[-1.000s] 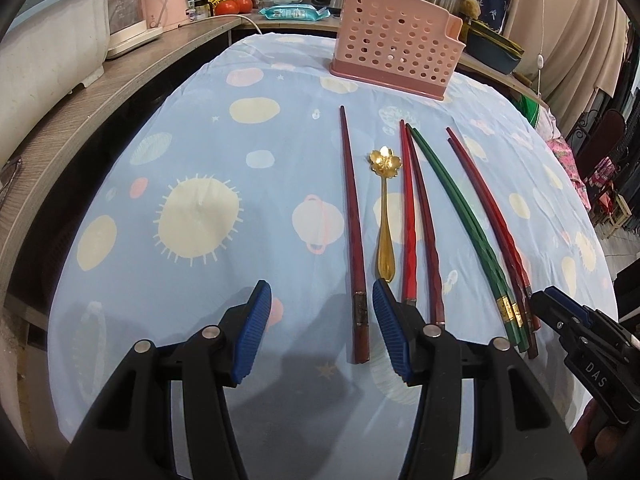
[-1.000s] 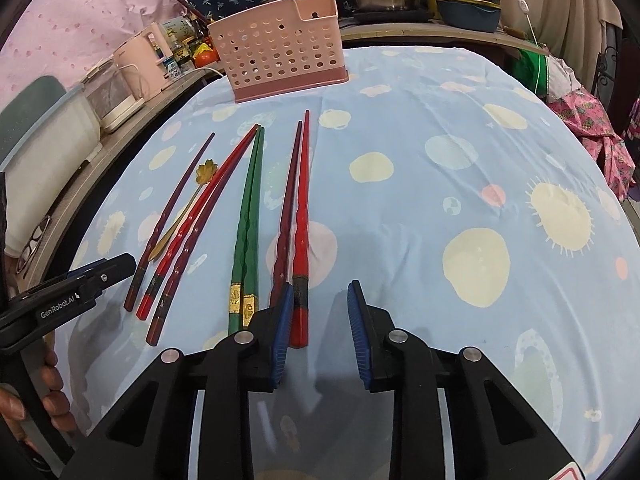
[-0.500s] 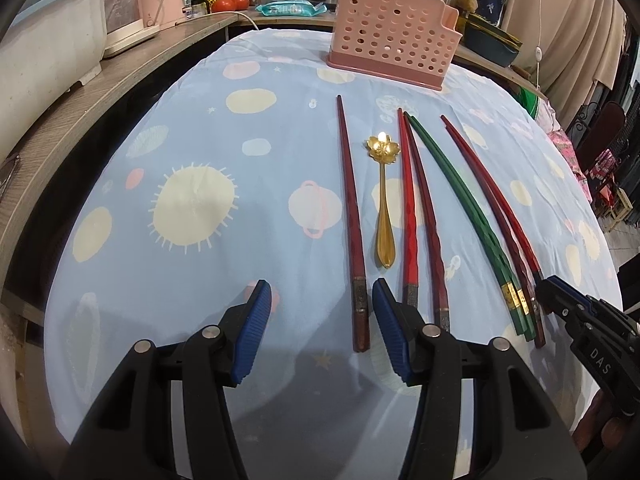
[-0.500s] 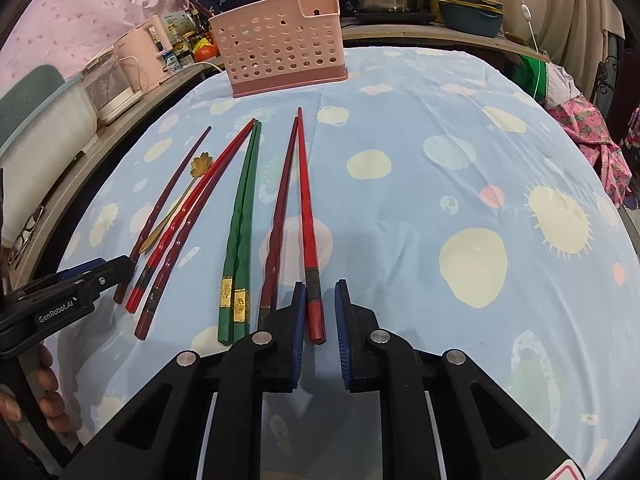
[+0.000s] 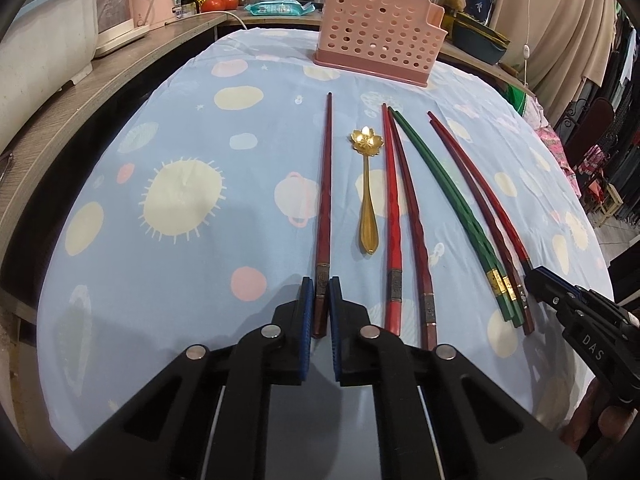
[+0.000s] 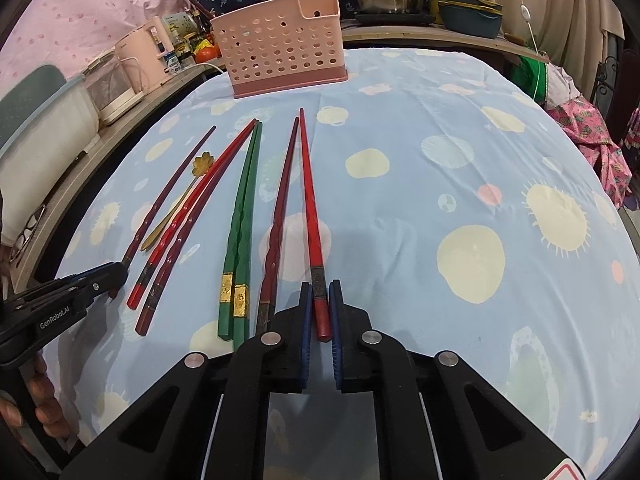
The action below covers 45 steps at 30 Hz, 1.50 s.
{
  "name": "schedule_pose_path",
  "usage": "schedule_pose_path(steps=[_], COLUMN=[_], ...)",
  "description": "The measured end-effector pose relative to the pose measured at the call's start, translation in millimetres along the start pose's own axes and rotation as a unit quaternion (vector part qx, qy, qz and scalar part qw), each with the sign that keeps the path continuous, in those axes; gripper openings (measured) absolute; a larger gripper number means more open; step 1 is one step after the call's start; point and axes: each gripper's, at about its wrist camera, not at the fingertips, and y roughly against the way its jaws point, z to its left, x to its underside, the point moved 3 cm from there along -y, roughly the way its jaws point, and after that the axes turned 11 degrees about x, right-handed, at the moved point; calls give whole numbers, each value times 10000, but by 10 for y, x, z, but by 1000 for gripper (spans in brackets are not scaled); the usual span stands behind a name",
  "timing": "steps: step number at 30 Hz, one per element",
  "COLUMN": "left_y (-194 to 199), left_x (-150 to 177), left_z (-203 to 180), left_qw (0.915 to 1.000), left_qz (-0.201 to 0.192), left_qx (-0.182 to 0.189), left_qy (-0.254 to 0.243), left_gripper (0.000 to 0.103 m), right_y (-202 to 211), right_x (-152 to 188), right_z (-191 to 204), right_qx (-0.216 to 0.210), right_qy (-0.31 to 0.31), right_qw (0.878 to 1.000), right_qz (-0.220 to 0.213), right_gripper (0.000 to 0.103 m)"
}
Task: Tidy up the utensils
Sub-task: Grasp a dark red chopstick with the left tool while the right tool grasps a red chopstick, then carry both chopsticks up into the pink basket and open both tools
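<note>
Your left tool [image 5: 320, 296] is closing on the butt end of the dark red chopstick [image 5: 324, 200], the leftmost piece in the row; the blue pads [image 5: 307, 304] sit against both sides of it, and the stick still lies flat on the desk [image 5: 160, 280], tip pointing toward the pink basket [image 5: 376, 40].

Your right tool [image 6: 320, 300] is closed on the butt end of the bright red chopstick [image 6: 310, 216], the rightmost piece in the row. That stick also lies along the cloth, its tip toward the basket. In the left wrist view the right tool [image 5: 538, 280] shows at the row's right end.

Remaining utensils, left to right in the left wrist view:
- gold spoon [image 5: 368, 200] with a flower-shaped bowl, just beside the gripped dark red stick, apart from it;
- a red and dark red pair [image 5: 400, 220], tips nearly touching, butts spread;
- green pair [image 5: 448, 200], lying together, gold bands near the butts;
- one dark red chopstick [image 5: 480, 204], beside the bright red one you hold.

The basket stands upright at the far edge of the desk, well apart from the row. Whether anything is inside it cannot be told.
</note>
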Motion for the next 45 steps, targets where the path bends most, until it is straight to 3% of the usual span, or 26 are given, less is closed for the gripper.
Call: schedule_pose_path(steps=[8,18,31,45], left_y=[189,611,1166,1357], left_x=[-44,-364,-1328,-2296], left_z=[25,20,-91,-350], left_qw=[9997,9969,9836,9686], left_qz=[-145,-694,-1777,-2429], left_qx=[113,293,289,355], left_qy=[148,246,-69,-396], left_gripper=[7,7,7,7], right_y=[152,618,1069,1123], right_x=[-49,-416,-1243,-2059], right_z=[-8,-116,-288,-369], right_qx=[-127,-367,-406,-473], right_qy=[-62,-355,-494,-568], right_qw=[9998,9960,9841,9745], right_qz=[-125,-737,-1657,-2119], right_gripper=[7,7,7,7])
